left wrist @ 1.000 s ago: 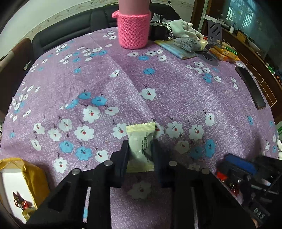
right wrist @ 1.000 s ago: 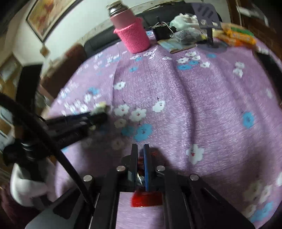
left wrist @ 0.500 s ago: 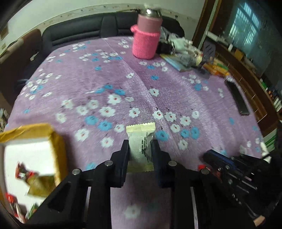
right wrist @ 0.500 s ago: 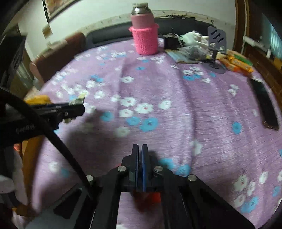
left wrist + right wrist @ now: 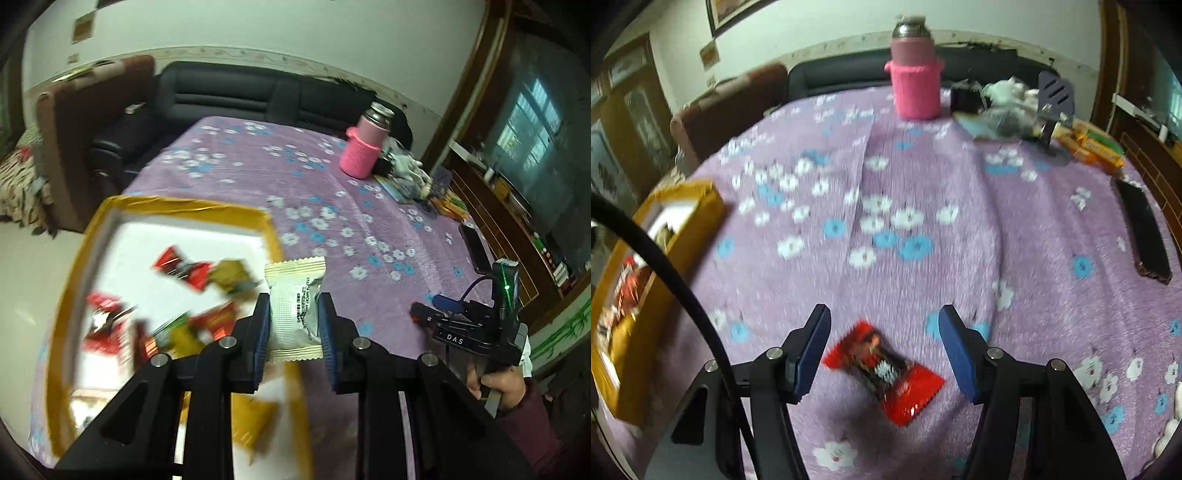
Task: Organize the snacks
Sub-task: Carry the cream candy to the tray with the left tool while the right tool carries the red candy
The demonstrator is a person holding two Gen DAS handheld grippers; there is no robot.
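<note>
left gripper clamps a pale packet at the box, ready to drop. right gripper, just opened, straddles a red packet, untouched.

The left gripper points steeply downward with its fingers drawn in, their blue pads pressing both sides of a pale snack packet that stands upright between them. The right gripper also tilts downward; its jaws have just been opening and its fingers now stand wide apart, touching nothing, with a red candy wrapper lying loose between them. In the left wrist view a hand in a dark red sleeve grips the right gripper's handle.
</note>
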